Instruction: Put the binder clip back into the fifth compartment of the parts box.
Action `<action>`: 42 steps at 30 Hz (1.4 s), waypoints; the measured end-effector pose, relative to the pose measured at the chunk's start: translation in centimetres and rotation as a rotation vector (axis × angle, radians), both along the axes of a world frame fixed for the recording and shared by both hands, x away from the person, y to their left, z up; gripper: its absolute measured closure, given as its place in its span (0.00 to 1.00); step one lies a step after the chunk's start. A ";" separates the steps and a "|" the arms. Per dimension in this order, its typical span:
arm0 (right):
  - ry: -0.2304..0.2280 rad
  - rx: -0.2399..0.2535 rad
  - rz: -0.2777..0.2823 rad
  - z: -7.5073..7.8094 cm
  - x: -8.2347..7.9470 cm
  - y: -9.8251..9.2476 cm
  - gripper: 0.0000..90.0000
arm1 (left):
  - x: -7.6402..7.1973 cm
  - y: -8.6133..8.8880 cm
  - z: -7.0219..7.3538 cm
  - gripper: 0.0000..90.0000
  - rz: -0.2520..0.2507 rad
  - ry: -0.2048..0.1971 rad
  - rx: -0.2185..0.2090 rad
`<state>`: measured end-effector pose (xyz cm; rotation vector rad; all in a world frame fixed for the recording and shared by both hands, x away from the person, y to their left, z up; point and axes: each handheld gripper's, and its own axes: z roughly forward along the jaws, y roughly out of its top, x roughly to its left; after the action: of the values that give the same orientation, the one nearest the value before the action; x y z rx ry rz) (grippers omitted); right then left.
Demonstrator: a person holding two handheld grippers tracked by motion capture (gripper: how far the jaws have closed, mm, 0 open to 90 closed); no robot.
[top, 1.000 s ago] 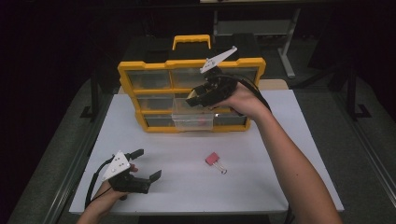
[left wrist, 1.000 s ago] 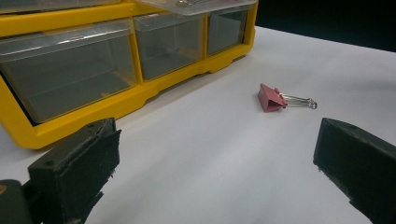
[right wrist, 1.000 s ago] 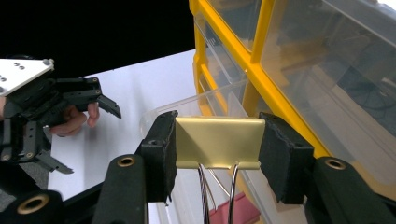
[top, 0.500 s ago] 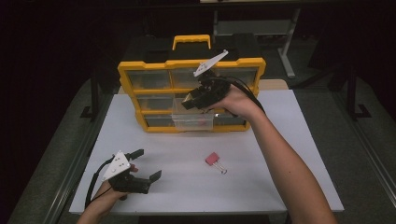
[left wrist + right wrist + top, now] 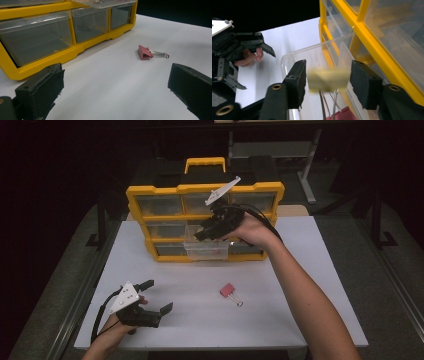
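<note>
One yellow binder clip (image 5: 328, 80) between right hand-held gripper's (image 5: 328, 81) just-opened jaws, one pink clip (image 5: 228, 290), left hand-held gripper (image 5: 156, 296) open.

Binder clip (image 5: 229, 291) on table (image 5: 310, 285), before drawer cabinet (image 5: 165, 210).

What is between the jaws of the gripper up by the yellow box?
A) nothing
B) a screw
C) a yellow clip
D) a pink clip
C: in the right gripper view a blurred yellow clip sits between the jaws of the right gripper, with small gaps at each side, over the pulled-out clear drawer. The pink clip lies on the table.
</note>
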<state>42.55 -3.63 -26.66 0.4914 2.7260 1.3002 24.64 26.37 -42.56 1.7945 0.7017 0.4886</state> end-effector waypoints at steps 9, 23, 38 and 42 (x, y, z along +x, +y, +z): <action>0.006 0.025 -0.015 0.7 -0.3 -1.0 0.46 | 0.0 0.0 0.0 0.00 -0.001 0.002 0.001; -0.012 0.039 -0.039 1.3 -1.2 -3.3 0.42 | 0.1 0.0 -0.1 0.00 -0.002 -0.001 0.004; 0.004 0.047 -0.077 1.2 -2.7 -6.2 0.35 | 0.1 -0.1 -0.1 0.00 -0.001 -0.007 0.010; 0.007 0.052 -0.080 0.8 -3.0 -6.8 0.34 | 0.1 -0.1 -0.2 0.00 0.004 0.002 0.005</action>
<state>39.55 -10.41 -25.82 0.6036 2.6542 1.3542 24.70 26.27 -42.73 1.7985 0.7062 0.4919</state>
